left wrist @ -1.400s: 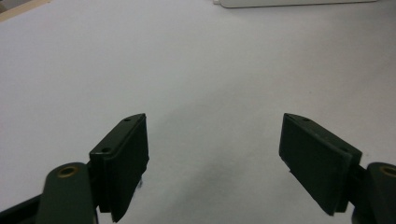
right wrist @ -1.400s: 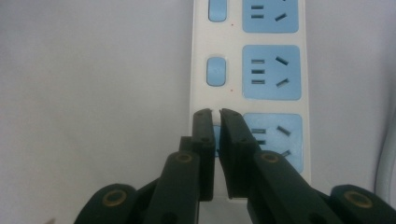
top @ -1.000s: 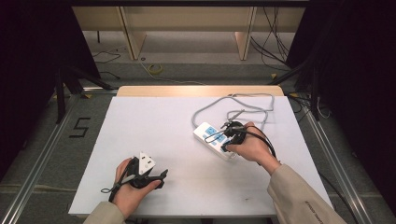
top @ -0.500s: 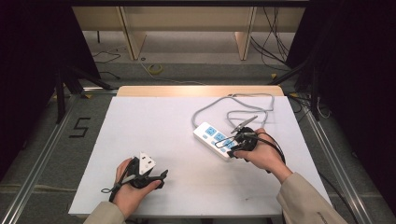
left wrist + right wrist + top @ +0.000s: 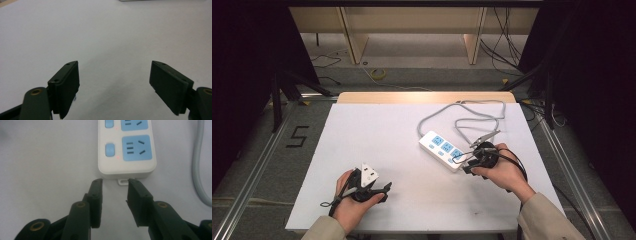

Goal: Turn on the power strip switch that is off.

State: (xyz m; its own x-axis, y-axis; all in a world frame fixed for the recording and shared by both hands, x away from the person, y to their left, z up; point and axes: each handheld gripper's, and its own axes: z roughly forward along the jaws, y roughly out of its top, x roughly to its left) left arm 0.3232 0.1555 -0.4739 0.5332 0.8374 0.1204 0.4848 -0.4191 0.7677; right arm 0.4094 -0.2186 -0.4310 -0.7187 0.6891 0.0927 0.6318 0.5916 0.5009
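Power strip (image 5: 445, 150) lies on the white surface (image 5: 377, 135), long axis running 10 to 4 o'clock. Right gripper (image 5: 115, 182), jaws parted and empty, sits at the strip's 4 o'clock end, straddling its small tab (image 5: 122, 181). Left gripper (image 5: 113, 75), released and empty, rests well apart toward 8 o'clock.

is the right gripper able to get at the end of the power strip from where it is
Probably yes. The right gripper is open with its jaw tips just short of the power strip, either side of the small tab on its near end, and nothing lies between them.
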